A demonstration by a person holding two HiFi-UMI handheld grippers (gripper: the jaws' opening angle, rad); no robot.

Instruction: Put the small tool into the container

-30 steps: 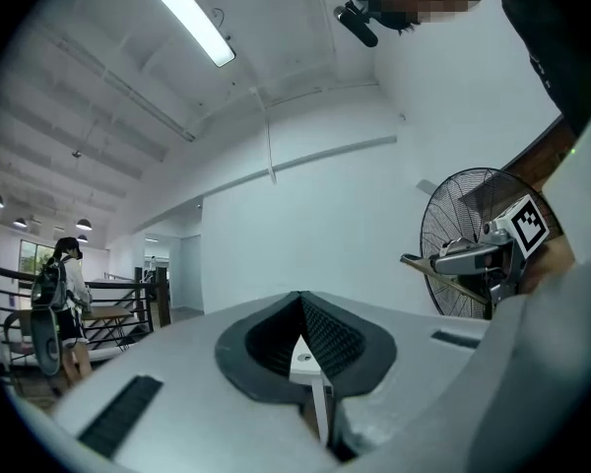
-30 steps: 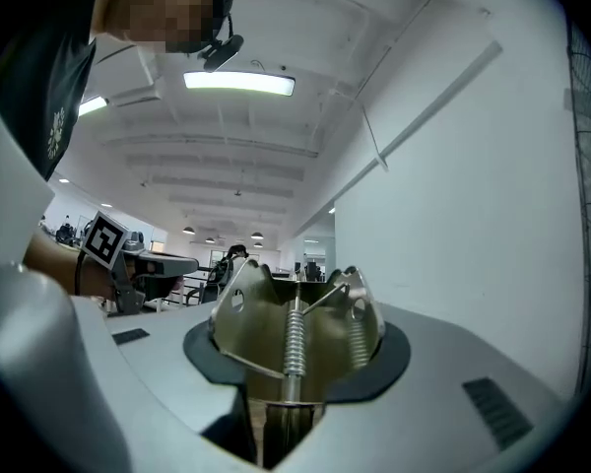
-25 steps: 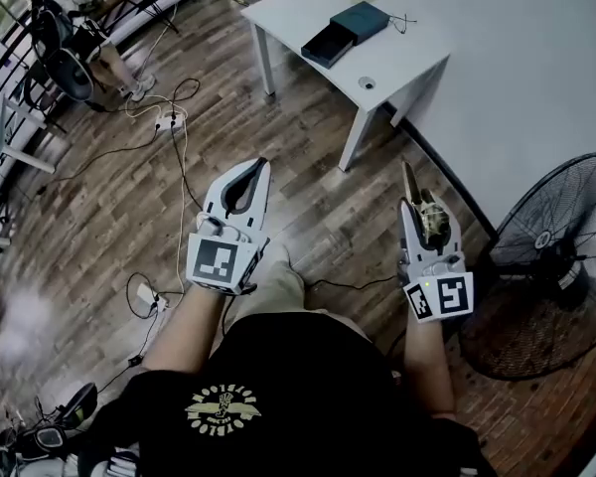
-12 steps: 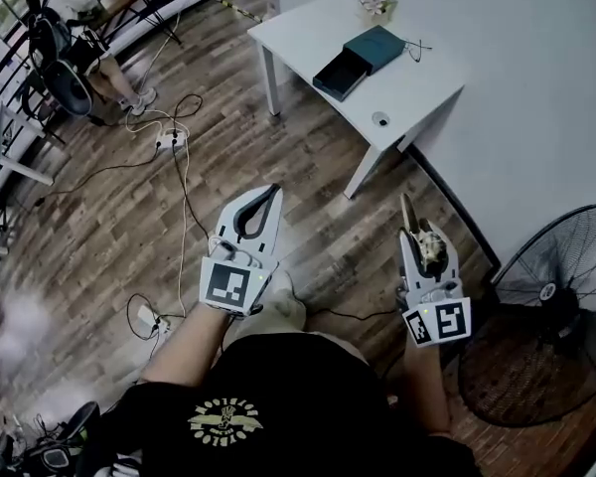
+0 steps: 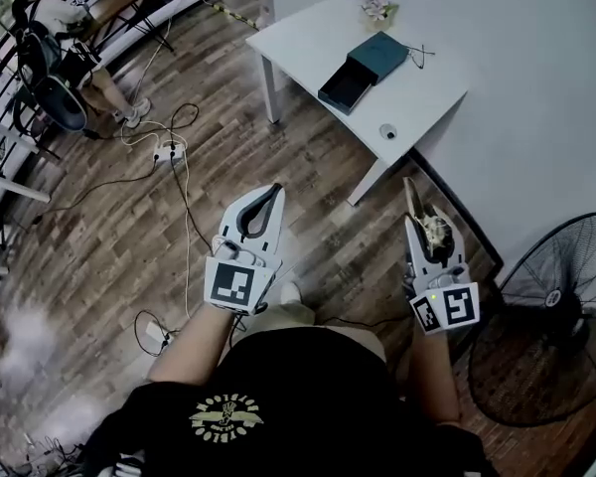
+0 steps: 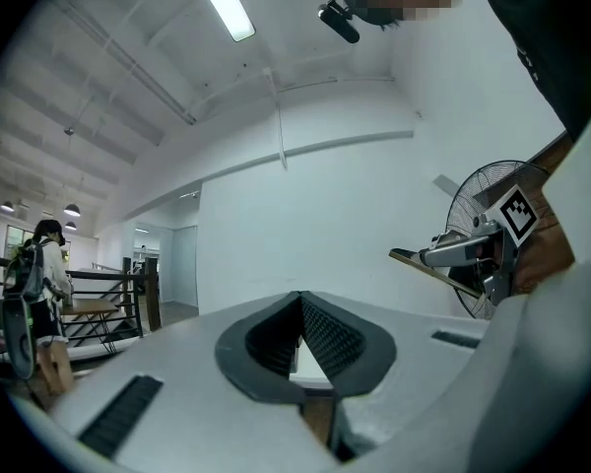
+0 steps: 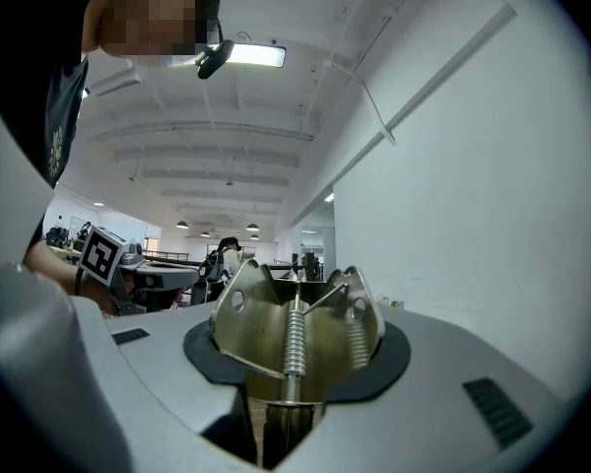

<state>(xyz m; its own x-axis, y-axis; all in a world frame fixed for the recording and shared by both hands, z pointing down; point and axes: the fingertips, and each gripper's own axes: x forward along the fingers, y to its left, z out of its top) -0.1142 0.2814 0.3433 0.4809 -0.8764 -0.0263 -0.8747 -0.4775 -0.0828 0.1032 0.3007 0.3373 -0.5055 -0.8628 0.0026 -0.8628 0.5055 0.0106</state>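
My right gripper is shut on a small metal tool with a coil spring, held at waist height over the wooden floor. The right gripper view shows the tool filling the jaws, its two pierced metal wings spread upward. My left gripper is shut and holds nothing; in its own view the ribbed pads meet at the tip. The container, a dark teal box with its drawer pulled out, lies on the white table ahead, well beyond both grippers.
On the table there is also a small round object, a thin cable and a flower bunch. A standing fan is close on the right. Power strips and cables lie on the floor to the left. A white wall runs behind the table.
The table and box sit slightly lower and nearer in the head view as the person steps toward them. Both grippers keep their pose, and the tool stays in the right one.
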